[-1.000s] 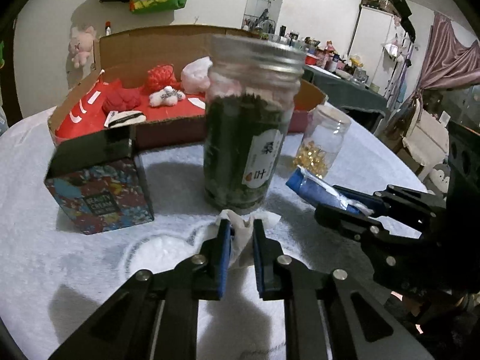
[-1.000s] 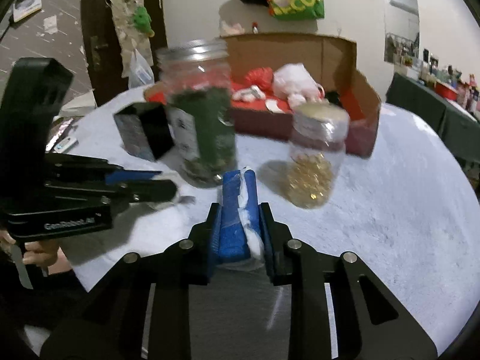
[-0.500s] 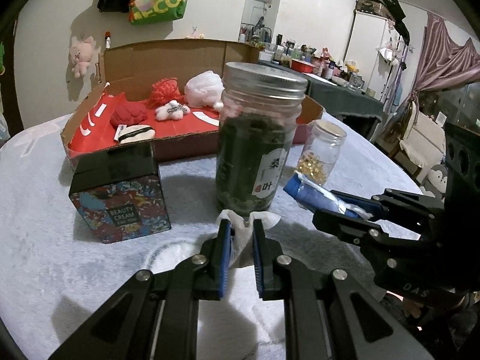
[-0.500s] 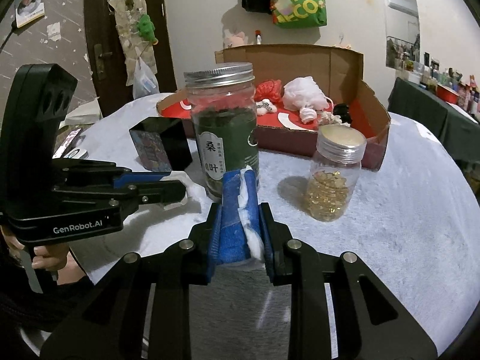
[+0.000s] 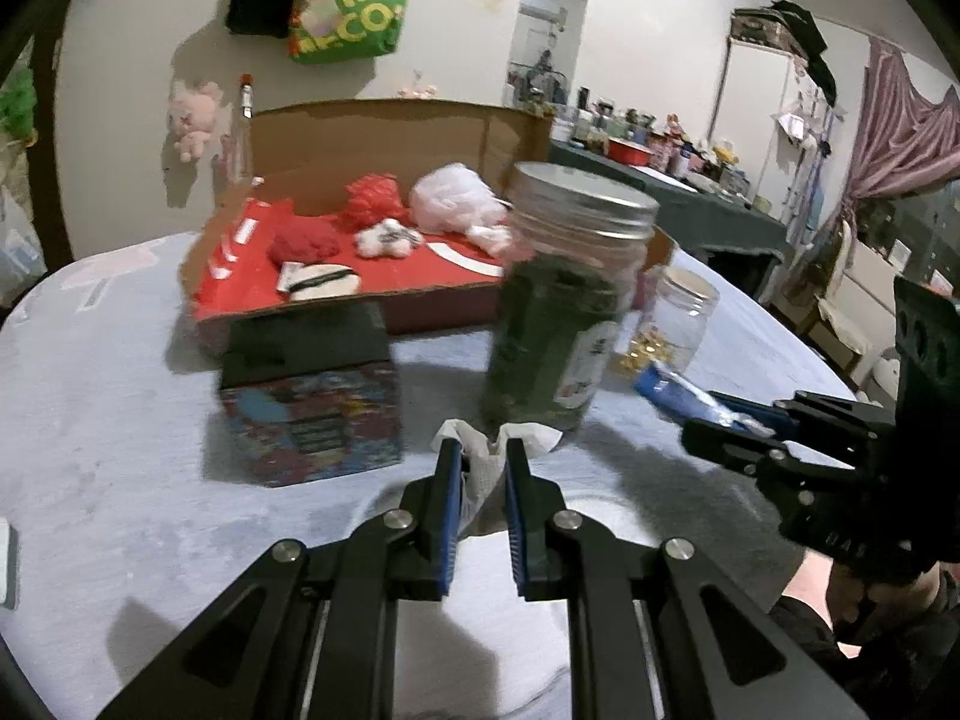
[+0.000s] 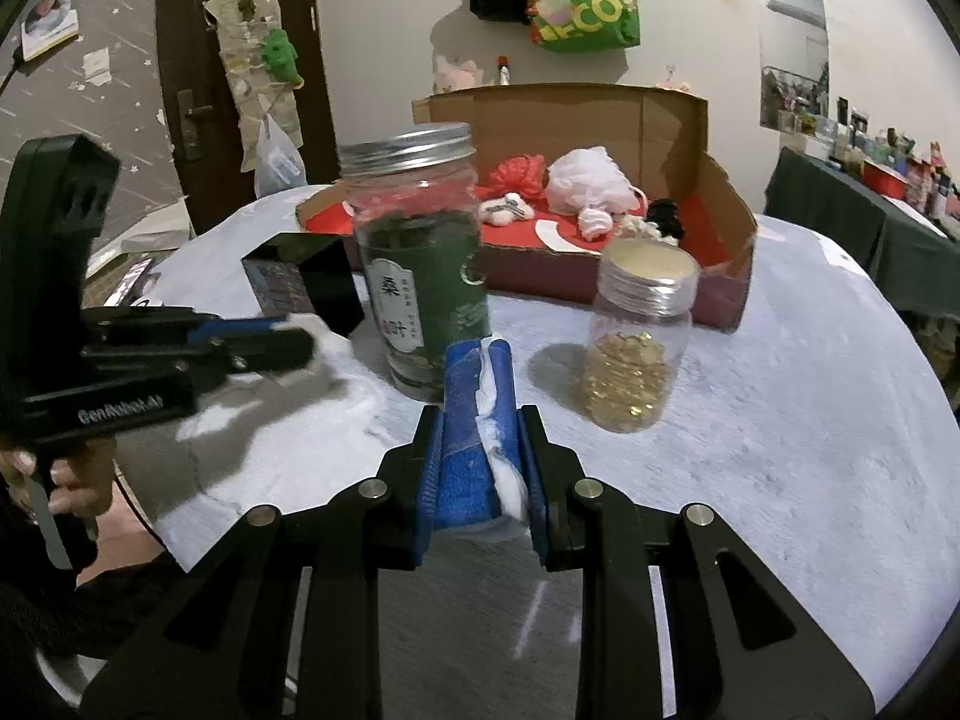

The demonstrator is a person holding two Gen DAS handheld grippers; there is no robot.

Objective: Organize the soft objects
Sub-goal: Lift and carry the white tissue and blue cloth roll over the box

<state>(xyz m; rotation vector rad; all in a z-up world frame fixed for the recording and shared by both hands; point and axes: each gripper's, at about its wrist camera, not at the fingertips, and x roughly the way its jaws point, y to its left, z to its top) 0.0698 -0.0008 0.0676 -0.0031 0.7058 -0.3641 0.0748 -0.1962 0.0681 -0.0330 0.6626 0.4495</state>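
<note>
Since a moment ago the left gripper [image 5: 483, 468] has lifted and drifted back a little, so the green-filled jar [image 5: 561, 294] and the patterned box [image 5: 312, 414] now sit further up and to the right in its view; the right gripper [image 6: 480, 450] has kept still. The left gripper's 2 fingers [image 5: 447, 480] are pinched narrow on a crumpled white tissue [image 5: 489, 453] that sprouts above their tips, just in front of the jar. The right gripper's fingers [image 6: 534, 468] are clamped on a blue cloth roll [image 6: 471, 420] with white stuffing along 1 edge. Beyond stands the small jar of gold pieces [image 6: 639, 354], and behind it the open cardboard box [image 6: 726, 222] holding red and white soft things on the pale table [image 6: 810, 420].
</note>
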